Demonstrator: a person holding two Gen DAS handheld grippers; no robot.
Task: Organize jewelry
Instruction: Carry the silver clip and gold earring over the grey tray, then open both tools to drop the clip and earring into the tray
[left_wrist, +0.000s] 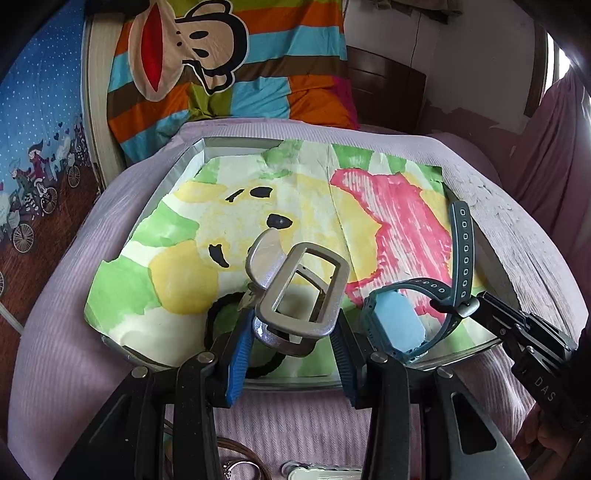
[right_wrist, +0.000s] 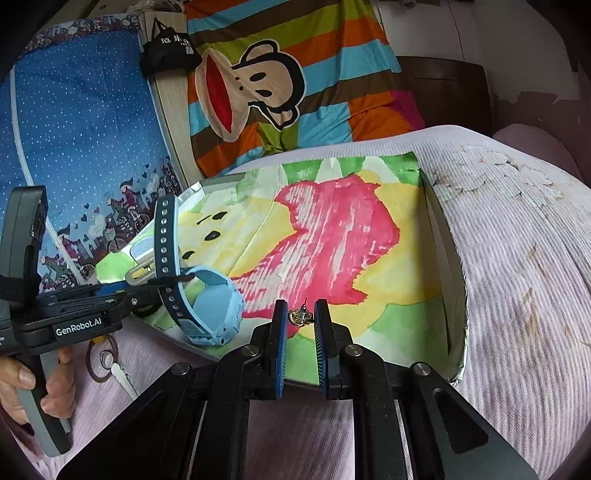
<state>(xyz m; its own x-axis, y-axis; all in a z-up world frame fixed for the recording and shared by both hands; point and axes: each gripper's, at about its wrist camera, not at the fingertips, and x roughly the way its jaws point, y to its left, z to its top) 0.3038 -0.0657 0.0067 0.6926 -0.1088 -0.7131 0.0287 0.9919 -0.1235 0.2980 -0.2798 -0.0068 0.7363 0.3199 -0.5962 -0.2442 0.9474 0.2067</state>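
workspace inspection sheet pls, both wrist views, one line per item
surface: foil-edged tray lined with a painted paper, set on a lilac ribbed cover
job's things: silver hair clip in the left gripper; blue watch on the tray's near edge; small gold earring between the right gripper pads
clutter: black hair tie under the clip; brown hair ties and a white clip on the cover
grippers: left shut on clip; right closed around earring
cables: thin wire on far wall
surroundings: striped monkey bedding, blue dotted fabric
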